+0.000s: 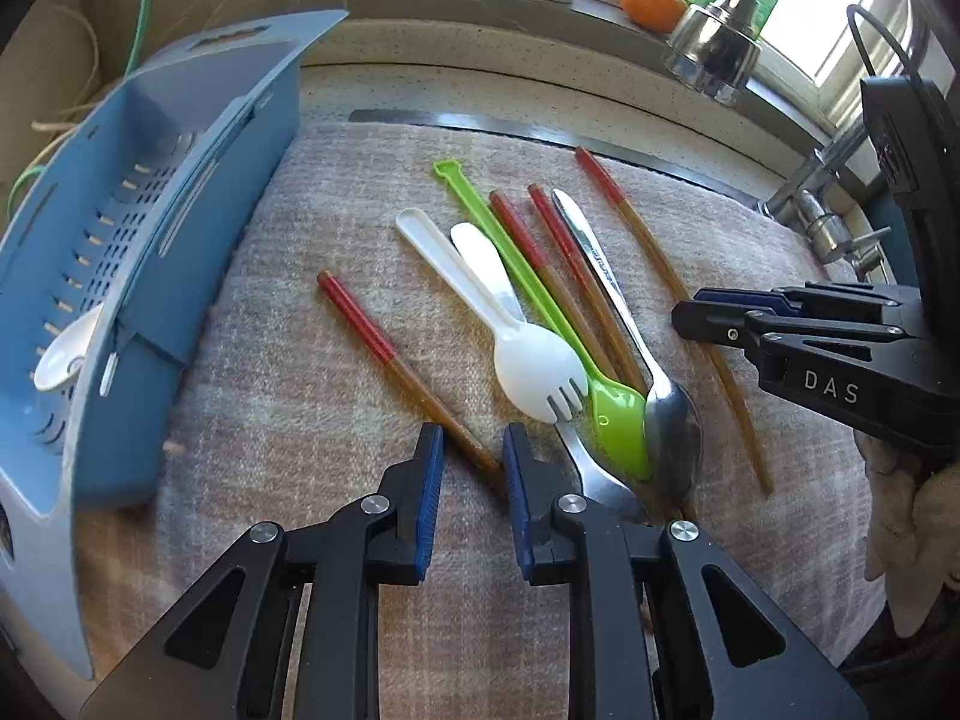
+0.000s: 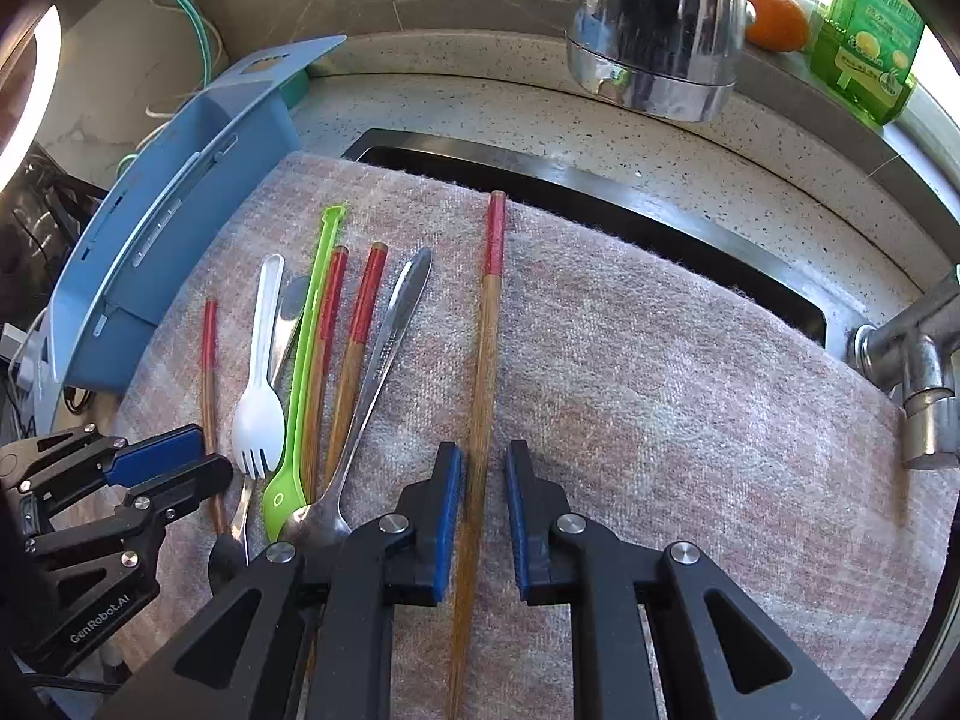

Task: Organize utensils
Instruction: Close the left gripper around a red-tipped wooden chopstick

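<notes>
Now both tongs straddle chopsticks on the towel (image 2: 630,360): right tongs (image 2: 483,468) part-open around the lone chopstick (image 2: 480,420), left tongs (image 1: 473,450) part-open over another's tip (image 1: 462,429). Neither grips yet; next, close and lift. Beyond lies the blue rack (image 1: 150,228).

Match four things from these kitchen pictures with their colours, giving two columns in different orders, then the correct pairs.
Things:
1. Long-handled plastic spoon
2. Spork
3. Drainer basket
4. Fruit on the windowsill

Colours:
A. Orange
B. White
C. Bright green
D. Blue

Pairs: 1-C, 2-B, 3-D, 4-A
</notes>
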A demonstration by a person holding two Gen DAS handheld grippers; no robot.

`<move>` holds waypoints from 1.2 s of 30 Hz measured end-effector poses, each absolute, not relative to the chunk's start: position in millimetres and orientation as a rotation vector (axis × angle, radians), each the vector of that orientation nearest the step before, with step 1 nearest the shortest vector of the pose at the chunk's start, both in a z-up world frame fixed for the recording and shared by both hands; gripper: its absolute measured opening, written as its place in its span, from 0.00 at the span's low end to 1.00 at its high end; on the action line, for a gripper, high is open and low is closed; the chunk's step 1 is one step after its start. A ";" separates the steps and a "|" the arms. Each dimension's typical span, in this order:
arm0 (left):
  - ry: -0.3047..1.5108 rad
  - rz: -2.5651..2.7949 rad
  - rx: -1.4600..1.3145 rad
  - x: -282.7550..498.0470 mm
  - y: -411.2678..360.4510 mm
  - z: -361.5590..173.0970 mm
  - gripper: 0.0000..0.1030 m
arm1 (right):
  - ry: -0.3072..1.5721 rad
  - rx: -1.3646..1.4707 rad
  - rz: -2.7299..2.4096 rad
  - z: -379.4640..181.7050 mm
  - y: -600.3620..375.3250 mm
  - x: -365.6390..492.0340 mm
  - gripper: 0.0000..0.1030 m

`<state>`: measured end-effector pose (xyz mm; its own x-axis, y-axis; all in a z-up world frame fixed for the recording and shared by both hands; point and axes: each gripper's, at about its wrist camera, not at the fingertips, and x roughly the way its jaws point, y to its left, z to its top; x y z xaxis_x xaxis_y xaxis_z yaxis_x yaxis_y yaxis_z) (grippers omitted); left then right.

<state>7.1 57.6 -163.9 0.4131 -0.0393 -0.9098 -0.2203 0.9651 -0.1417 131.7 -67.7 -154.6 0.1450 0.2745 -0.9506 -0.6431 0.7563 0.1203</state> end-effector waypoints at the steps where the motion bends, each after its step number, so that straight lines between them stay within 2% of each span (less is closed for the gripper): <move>1: 1.143 0.098 -0.234 9.8 55.1 -163.3 0.18 | 1.265 -0.353 0.685 -154.4 -68.9 131.5 0.07; 8: 1.169 0.015 -0.113 13.8 65.2 -160.8 0.18 | 1.290 -0.307 0.682 -151.2 -93.9 129.9 0.06; 18: 1.182 0.042 -0.256 20.2 79.1 -165.2 0.17 | 1.295 -0.247 0.682 -151.2 -101.7 122.7 0.06; 36: 1.271 0.053 -0.113 -55.4 60.6 -166.2 0.17 | 1.302 -0.203 0.763 -150.7 -114.2 121.8 0.06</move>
<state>-55.4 60.6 -166.2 0.2947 -0.0231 -0.9553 -0.1022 0.9932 -0.0555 121.8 -114.2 -150.7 0.0648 0.3917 -0.9178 -0.6091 0.7441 0.2745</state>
